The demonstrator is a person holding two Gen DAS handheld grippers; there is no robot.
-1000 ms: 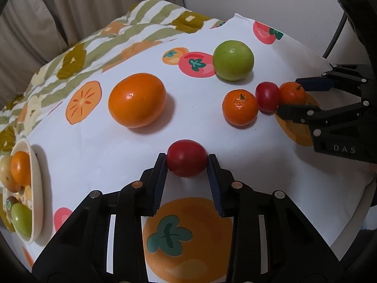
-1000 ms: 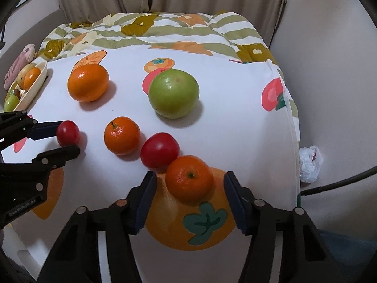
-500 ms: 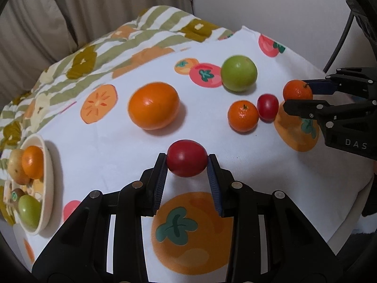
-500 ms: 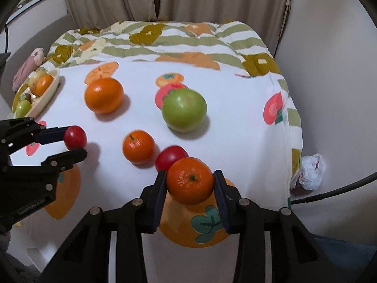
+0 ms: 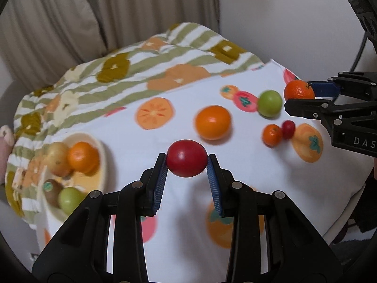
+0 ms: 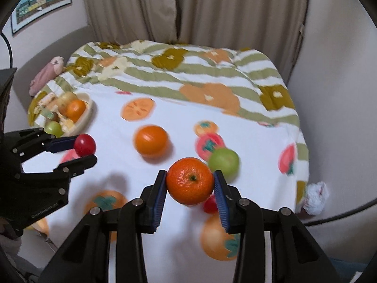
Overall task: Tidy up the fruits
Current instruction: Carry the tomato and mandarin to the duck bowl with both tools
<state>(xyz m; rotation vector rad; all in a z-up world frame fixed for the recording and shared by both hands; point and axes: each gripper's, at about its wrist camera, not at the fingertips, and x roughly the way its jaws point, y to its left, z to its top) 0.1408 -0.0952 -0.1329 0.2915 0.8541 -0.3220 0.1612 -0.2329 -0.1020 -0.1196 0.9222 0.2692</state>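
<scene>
- Bedding: a striped quilt [image 6: 179,75] with green bands and orange flower shapes covers the far part of the bed, in front of beige curtains [image 6: 193,9].
- White fruit-print cloth [image 5: 146,146] lies over the near part of the quilt and carries the loose fruit.
- Left gripper [image 5: 187,162]: both blue pads pinch a red tomato [image 5: 186,158] at its sides; the tomato hangs clear above the cloth.
- Right gripper [image 6: 190,182]: both blue pads clamp a mandarin [image 6: 190,181], stem end facing the camera, lifted clear of the cloth.
- Cream bowl [image 5: 100,155] sits at the left edge of the cloth. It contains an orange fruit [image 5: 83,157], a yellowish fruit [image 5: 57,161], a kiwi with a sticker [image 5: 52,189] and a small green fruit [image 5: 70,199].
- Large orange [image 5: 213,122] rests on the cloth near its centre, apart from the other fruit.
- Green apple [image 5: 269,103] rests on the cloth beside a printed tomato motif.
- Small mandarin [image 5: 272,135] and small red tomato [image 5: 288,129] rest on the cloth, touching each other, near the apple.
- Crumpled white wrapper [image 6: 314,198] lies off the right edge of the bed.
</scene>
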